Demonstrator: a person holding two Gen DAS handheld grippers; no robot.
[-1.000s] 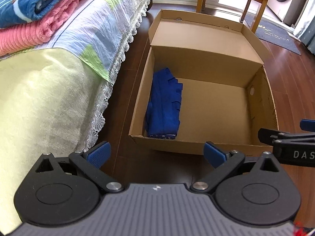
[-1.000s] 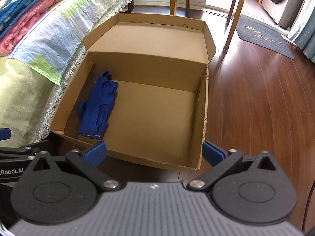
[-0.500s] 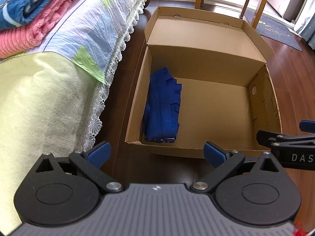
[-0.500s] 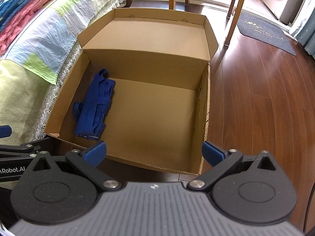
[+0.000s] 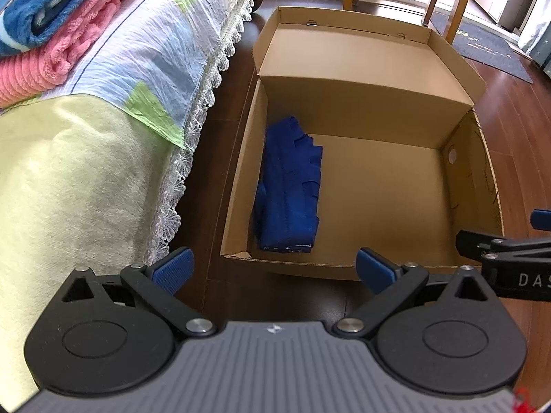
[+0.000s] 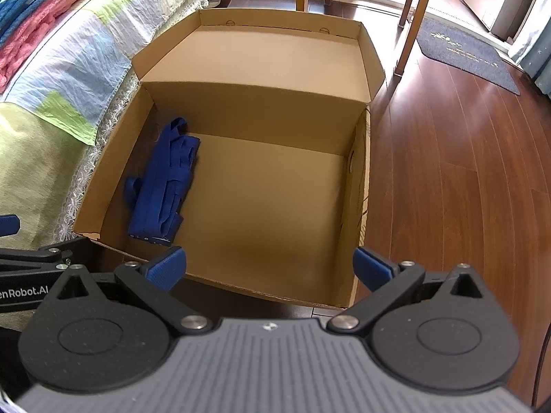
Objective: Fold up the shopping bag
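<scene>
A folded blue shopping bag (image 5: 289,189) lies flat inside an open cardboard box (image 5: 344,268), against its left wall; it also shows in the right wrist view (image 6: 162,186). My left gripper (image 5: 275,270) is open and empty, above the box's near edge at its left part. My right gripper (image 6: 268,268) is open and empty, above the near edge of the box (image 6: 358,186) further right. Each gripper shows at the edge of the other's view.
A bed with a patchwork cover (image 5: 131,55) and lace trim stands to the left of the box, with folded pink and blue blankets (image 5: 44,44) on it. Wooden table legs (image 6: 409,17) and a dark mat (image 6: 465,51) lie beyond on the wood floor.
Both grippers have risen and moved forward a little, so the box sits lower and more top-down in both views. The bag has not moved. Both stay open.
</scene>
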